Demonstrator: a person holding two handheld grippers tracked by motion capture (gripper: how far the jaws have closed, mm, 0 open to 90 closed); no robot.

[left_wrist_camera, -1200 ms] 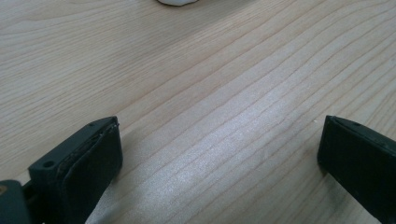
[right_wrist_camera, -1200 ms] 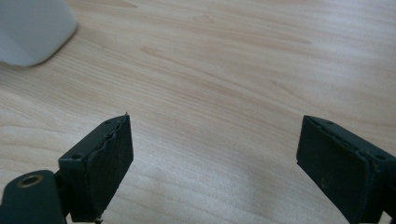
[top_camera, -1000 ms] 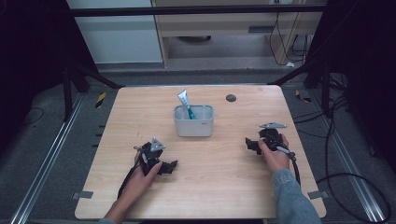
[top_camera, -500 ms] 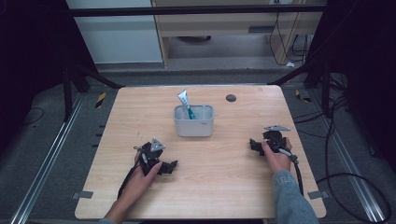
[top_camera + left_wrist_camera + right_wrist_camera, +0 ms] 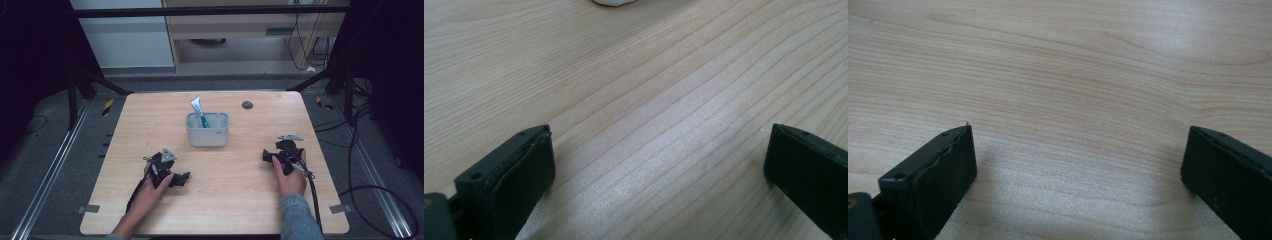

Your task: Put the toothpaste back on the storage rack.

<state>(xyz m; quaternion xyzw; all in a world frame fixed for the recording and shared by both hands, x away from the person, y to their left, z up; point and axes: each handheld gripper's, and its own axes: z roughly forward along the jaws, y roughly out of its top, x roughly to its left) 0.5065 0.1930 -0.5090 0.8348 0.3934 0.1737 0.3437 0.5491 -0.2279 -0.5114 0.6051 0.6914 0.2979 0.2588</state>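
Note:
My left gripper (image 5: pixel 167 167) rests low over the wooden table (image 5: pixel 235 200) at the near left, held by a hand. Its jaws stand open in the left gripper view (image 5: pixel 659 145), with bare wood between them. My right gripper (image 5: pixel 281 152) sits at the near right in the other hand. Its jaws have just been opening and are wide apart (image 5: pixel 1078 145), with nothing between them. A pale grey bin (image 5: pixel 207 134) stands at the table's middle, and a white and teal tube (image 5: pixel 198 111) leans out of it.
A small dark disc (image 5: pixel 247 105) lies on the table behind the bin, to the right. The bin's rounded white edge (image 5: pixel 614 1) peeks in at the top of the left gripper view. Black cables (image 5: pixel 312 192) trail from the right gripper toward the floor.
The right gripper has shifted slightly toward the near edge of the table. The left hand and its gripper have stayed where they were.

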